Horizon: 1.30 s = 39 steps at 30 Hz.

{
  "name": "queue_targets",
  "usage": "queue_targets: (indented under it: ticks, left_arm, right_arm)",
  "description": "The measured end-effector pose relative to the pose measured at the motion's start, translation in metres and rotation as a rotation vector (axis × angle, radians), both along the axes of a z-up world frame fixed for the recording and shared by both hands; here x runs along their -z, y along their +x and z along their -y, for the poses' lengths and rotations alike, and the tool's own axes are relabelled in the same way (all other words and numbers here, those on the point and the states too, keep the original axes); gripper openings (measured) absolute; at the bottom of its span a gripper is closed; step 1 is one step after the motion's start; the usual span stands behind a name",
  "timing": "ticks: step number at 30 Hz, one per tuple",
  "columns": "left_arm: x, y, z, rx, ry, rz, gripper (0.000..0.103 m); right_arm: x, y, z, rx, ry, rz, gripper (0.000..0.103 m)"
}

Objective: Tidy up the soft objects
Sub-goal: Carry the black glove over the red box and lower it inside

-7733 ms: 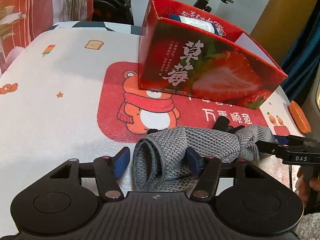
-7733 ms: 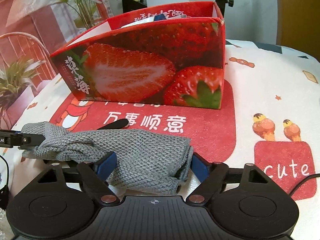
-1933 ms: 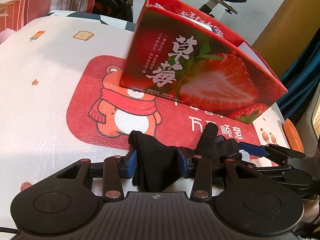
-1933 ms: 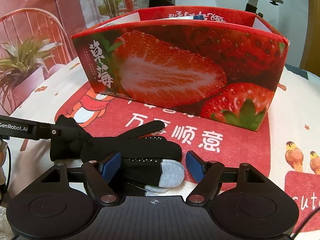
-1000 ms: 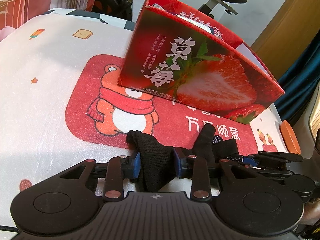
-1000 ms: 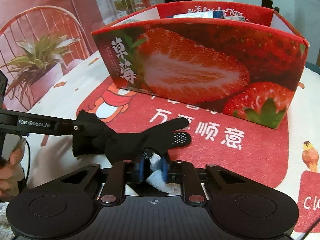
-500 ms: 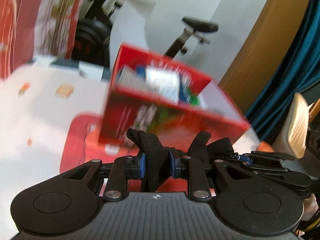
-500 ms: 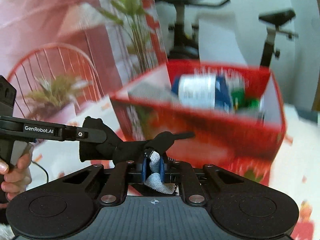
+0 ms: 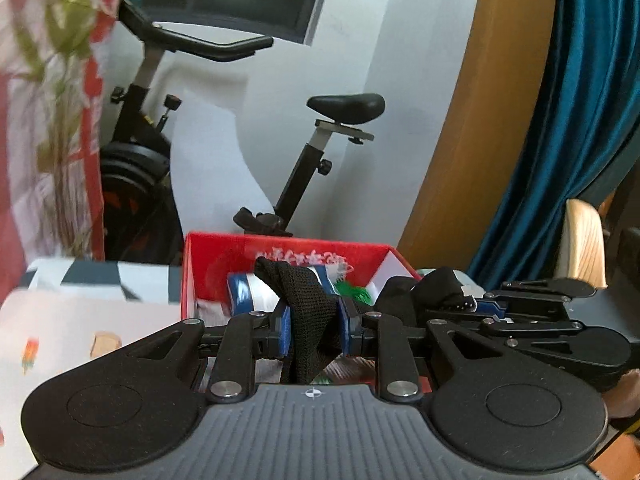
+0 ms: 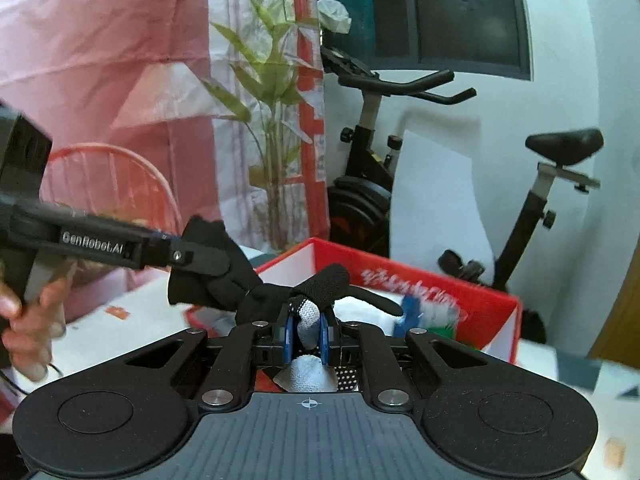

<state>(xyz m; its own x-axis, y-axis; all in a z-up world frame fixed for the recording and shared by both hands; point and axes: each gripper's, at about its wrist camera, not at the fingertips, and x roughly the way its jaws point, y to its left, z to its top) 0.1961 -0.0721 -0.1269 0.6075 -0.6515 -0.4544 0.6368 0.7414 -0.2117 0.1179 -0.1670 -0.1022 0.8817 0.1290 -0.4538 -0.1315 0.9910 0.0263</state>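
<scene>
surface (image 9: 72,312) is showing as a white printed cloth with small cartoon food motifs, blurred in both views. Red box (image 9: 224,250) is sitting directly on it, open top, white inner wall on one side; blue-and-white pack (image 9: 248,294) and something green (image 9: 354,292) are lying inside. In the right wrist view the same surface (image 10: 132,320) is carrying the box (image 10: 420,276). Grey-and-white patterned strip (image 9: 104,276) is running along its far edge.
</scene>
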Motion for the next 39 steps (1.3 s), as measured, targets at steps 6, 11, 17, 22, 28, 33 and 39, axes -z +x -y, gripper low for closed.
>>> queue_targets:
  ticks: [6, 11, 17, 22, 28, 33, 39]
  left_arm:
    - [0.005, 0.059, 0.038, 0.007, 0.083, -0.068, 0.024]
    - [0.031, 0.099, 0.067, 0.021, 0.173, -0.184, 0.025]
    - [0.064, 0.123, 0.081, 0.024, 0.269, -0.290, 0.025]
    - [0.073, 0.122, 0.089, 0.035, 0.343, -0.280, 0.025]
    - [0.082, 0.129, 0.098, 0.049, 0.391, -0.274, 0.025]
    - [0.084, 0.125, 0.104, 0.059, 0.427, -0.257, 0.025]
    - [0.085, 0.121, 0.104, 0.064, 0.441, -0.255, 0.026]
  right_arm:
    - [0.012, 0.055, 0.026, 0.082, 0.036, -0.085, 0.012]
    - [0.037, 0.090, 0.049, 0.148, 0.066, -0.187, 0.012]
    - [0.069, 0.114, 0.056, 0.167, 0.043, -0.317, 0.012]
    - [0.083, 0.128, 0.052, 0.172, 0.039, -0.394, 0.012]
    - [0.092, 0.139, 0.048, 0.150, 0.014, -0.473, 0.012]
    - [0.102, 0.151, 0.053, 0.157, 0.052, -0.568, 0.012]
    - [0.111, 0.160, 0.053, 0.158, 0.071, -0.640, 0.012]
